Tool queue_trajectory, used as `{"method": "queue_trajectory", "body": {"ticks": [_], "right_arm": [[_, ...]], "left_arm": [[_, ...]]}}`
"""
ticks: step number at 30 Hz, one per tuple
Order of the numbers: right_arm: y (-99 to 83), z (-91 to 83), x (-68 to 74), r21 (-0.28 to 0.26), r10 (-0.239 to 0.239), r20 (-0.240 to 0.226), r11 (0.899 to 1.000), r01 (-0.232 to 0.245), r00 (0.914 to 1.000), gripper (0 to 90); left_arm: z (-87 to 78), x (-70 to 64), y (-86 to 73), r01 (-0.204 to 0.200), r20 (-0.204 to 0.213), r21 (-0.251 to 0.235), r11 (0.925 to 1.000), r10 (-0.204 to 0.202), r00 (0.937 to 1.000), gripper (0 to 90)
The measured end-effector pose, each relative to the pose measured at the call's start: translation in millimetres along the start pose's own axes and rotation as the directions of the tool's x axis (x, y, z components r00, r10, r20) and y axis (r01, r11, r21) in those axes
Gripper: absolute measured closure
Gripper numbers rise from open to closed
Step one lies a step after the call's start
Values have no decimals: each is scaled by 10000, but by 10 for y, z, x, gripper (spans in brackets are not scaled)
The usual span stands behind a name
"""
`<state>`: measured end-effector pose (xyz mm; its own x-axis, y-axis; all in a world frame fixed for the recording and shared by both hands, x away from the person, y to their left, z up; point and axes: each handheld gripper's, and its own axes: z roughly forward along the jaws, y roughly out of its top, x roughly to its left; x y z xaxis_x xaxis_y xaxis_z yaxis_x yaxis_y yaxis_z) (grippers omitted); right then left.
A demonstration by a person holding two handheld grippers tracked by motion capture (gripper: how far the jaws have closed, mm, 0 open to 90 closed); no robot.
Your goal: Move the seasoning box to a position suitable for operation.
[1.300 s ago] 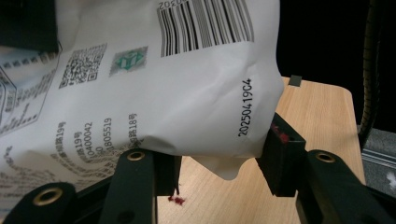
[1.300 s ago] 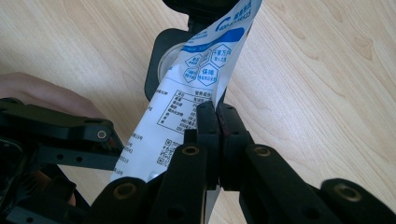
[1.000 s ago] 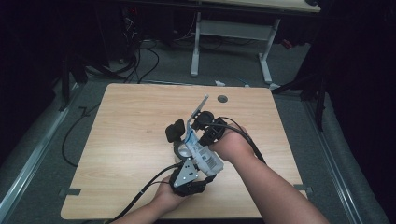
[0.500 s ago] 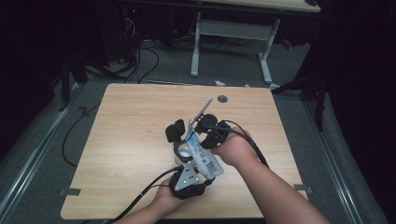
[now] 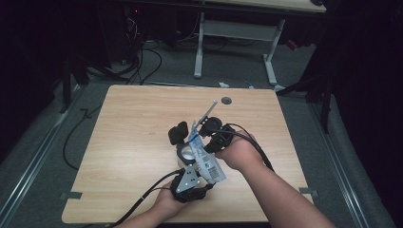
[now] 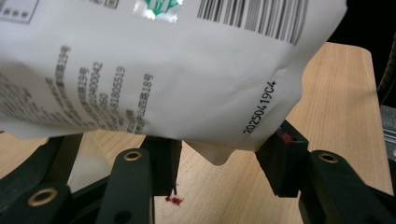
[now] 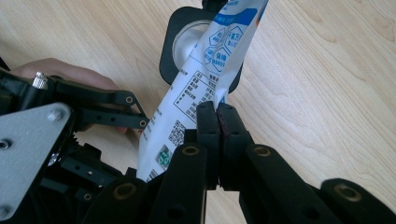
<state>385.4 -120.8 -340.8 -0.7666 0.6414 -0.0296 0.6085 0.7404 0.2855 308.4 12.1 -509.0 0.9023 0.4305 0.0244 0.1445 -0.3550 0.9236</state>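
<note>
Right jaws: pressed together on one edge of the packet (image 7: pixel 205 79); you see no gap between them, and the right gripper (image 7: pixel 217 122) carries the packet from this side.
Left jaws: apart, one on each side of the packet's bottom corner (image 6: pixel 212 149); the left gripper (image 5: pixel 190 178) has not clamped yet.
Packet: a white printed pouch with a barcode and a date stamp, held off the surface (image 5: pixel 133 123), slanting up from your left jaws, past your right jaws, and away from you.
Beyond the jaws: a black-framed round dish (image 7: pixel 187 37) rests on the surface under the packet's far end; a thin straw-like stick (image 5: pixel 205 111) points past it, and what holds it cannot be told.
Doing it well: keep your right grip firm and steady, bring the packet's corner fully between your left jaws before closing, and pinch only the sealed rim so the contents are not squeezed.
Risk: the corner sits shallow between your left jaws, so closing early would likely miss it.
</note>
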Motion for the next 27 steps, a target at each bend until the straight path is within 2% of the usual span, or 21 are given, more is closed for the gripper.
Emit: {"method": "queue_trajectory", "body": {"ticks": [1, 2, 3, 4, 5, 6, 7, 13, 17, 24, 27], "right_arm": [[-9, -4, -2, -56, 20, -19, 10000, -20, 10000, 894], [-9, -4, -2, -56, 20, -19, 10000, -20, 10000, 894], [-19, -10, -2, -59, 26, -22, 10000, -26, 10000, 894], [-25, -13, 0, -79, 54, 8, 10000, -54, 10000, 894], [-31, -15, -1, -97, 45, -35, 9999, -46, 10000, 894], [-31, -15, -1, -97, 45, -35, 9999, -46, 10000, 894], [-43, -21, 0, -137, 104, -68, 9999, -105, 9999, 894], [-72, -31, -6, -186, 116, -79, 9998, -117, 9999, 894], [-85, -26, -12, -188, 156, -86, 9997, -158, 9998, 894], [-90, -5, -13, -176, 162, -142, 9997, -164, 9998, 894], [-95, 2, -18, -160, 176, -127, 9997, -178, 9998, 894]], "left_arm": [[13, 24, -21, 183, 20, 67, 9998, -183, 9998, 532], [13, 24, -21, 183, 20, 67, 9998, -183, 9998, 533], [29, 51, -46, 452, 77, 150, 9989, -453, 9989, 534], [29, 51, -46, 452, 77, 150, 9989, -453, 9989, 537], [44, 84, -72, 734, 153, 241, 9970, -738, 9972, 541], [44, 84, -72, 734, 153, 241, 9970, -738, 9972, 546], [54, 111, -95, 900, 124, 330, 9954, -904, 9958, 551], [61, 128, -112, 927, 11, 386, 9949, -928, 9957, 559], [56, 102, -111, 726, 10, 386, 9966, -727, 9974, 555], [26, 81, -90, 683, 89, 276, 9973, -686, 9976, 499], [-5, 101, -86, 649, 245, 425, 9970, -660, 9975, 459]]}}
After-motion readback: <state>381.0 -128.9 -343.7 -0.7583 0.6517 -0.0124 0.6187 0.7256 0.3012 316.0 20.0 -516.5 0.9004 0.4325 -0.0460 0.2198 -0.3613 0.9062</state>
